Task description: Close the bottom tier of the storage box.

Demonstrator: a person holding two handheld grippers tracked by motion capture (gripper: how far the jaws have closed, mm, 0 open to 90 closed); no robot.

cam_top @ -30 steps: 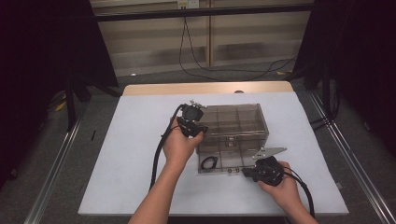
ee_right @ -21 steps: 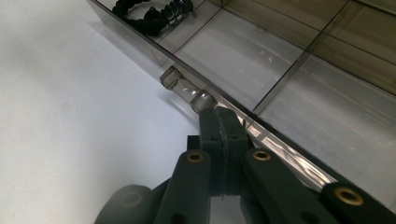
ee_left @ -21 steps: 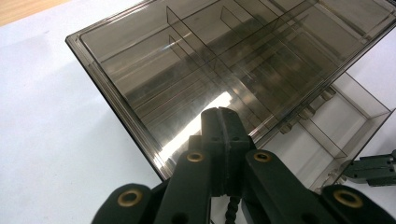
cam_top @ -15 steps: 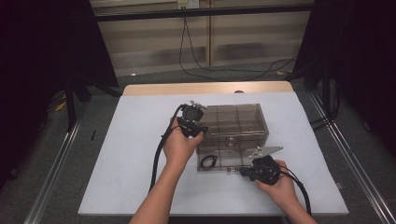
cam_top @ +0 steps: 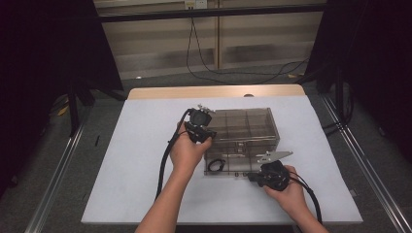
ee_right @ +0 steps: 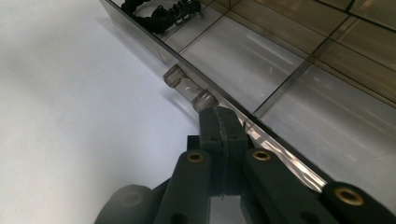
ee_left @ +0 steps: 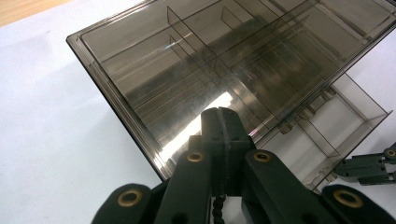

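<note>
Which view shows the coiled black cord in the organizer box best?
The high view: the coiled black cord lies whole in the box's near-left compartment. The right gripper view catches its edge; the left gripper view gives lid and dividers.

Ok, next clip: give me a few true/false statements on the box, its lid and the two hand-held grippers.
1. The box is smoky see-through plastic with dividers. True.
2. The left hand-held gripper has its jaws wide open. False: they are shut together, tips at the raised lid.
3. A black coiled item lies in a near corner compartment. True.
4. The right hand-held gripper hovers far from the box. False: its shut tips sit at the box's near edge, beside the clear hinge knobs.
5. The box stands on bare wood. False: it stands on a white mat.
</note>
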